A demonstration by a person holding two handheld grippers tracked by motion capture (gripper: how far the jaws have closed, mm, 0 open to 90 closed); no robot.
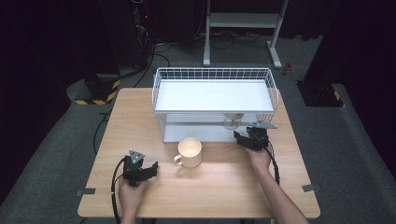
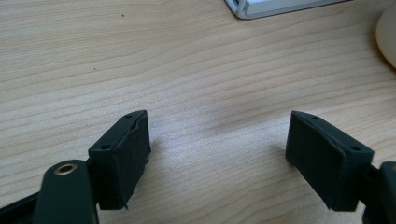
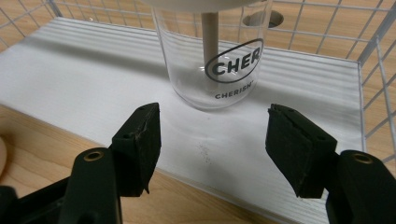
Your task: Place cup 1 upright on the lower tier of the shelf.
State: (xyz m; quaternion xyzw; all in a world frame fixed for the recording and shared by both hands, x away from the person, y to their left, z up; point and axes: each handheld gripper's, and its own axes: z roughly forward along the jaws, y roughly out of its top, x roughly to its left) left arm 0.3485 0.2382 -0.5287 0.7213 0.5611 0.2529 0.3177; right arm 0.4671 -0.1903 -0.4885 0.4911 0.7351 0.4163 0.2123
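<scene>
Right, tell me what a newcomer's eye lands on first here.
The white two-level wire rack at the far side of the wooden table stands out first, with a clear glass printed in black letters on its lower shelf. In front of the rack sits a cream ceramic mug; the right gripper stands open before the glass.

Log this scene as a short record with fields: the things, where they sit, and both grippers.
surface: light wooden table
rack: white wire two-shelf rack, at the table's far side
glass: clear printed glass, upright on the rack's lower shelf
mug: cream ceramic mug, in front of the rack
right gripper: open, just short of the glass, not touching
left gripper: open over bare wood
</scene>
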